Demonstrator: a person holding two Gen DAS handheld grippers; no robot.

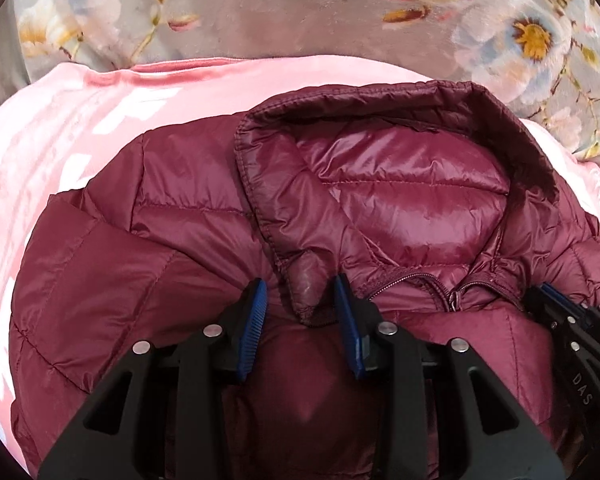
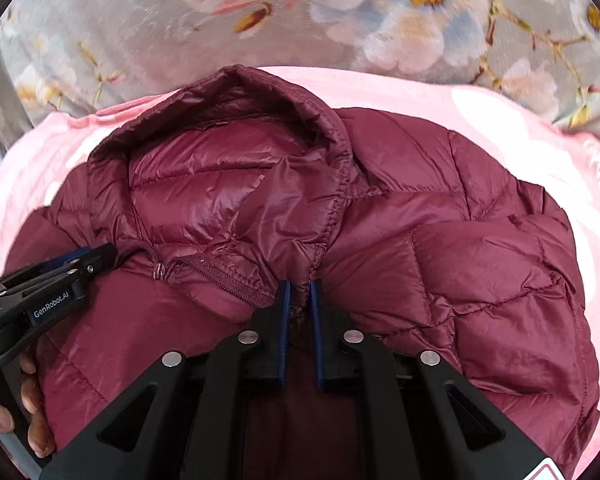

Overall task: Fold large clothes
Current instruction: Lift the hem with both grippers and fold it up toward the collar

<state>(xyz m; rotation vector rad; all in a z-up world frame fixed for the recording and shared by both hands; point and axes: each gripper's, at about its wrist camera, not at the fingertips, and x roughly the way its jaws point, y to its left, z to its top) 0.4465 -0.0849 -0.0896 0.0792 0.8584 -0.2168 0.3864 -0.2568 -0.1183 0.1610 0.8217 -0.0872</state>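
Left wrist view: maroon quilted down jacket (image 1: 204, 216), hooded, lying front-up on a pink blanket (image 1: 52, 152), which in turn covers a grey floral bedspread (image 1: 540, 36). The left gripper (image 1: 300, 300) is clamped on the padded lower end of the hood's edge where it meets the collar — a thick roll of fabric fills the gap between the blue pads, so the jaws stand partly apart while gripping. The right gripper (image 1: 556, 300) shows at the frame's right border, just beside the zipper pull (image 1: 456, 300), its jaw state unreadable from here. Right wrist view: the right gripper (image 2: 299, 292) is pinched nearly closed on a thin fold of jacket (image 2: 480, 248) at the opposite hood seam, by the collar. The left gripper (image 2: 80, 258) enters from the left, with a person's fingers (image 2: 28, 396) visible on its handle below. Placement appears deliberate: paired grips either side of the neckline would let the upper body be lifted or drawn evenly for a fold. Condition of garment: glossy lining inside the open hood (image 2: 220, 168), matte shell outside, zipper closed to the neck, sleeves bunched inward, surface puffy and creased — not yet flat.
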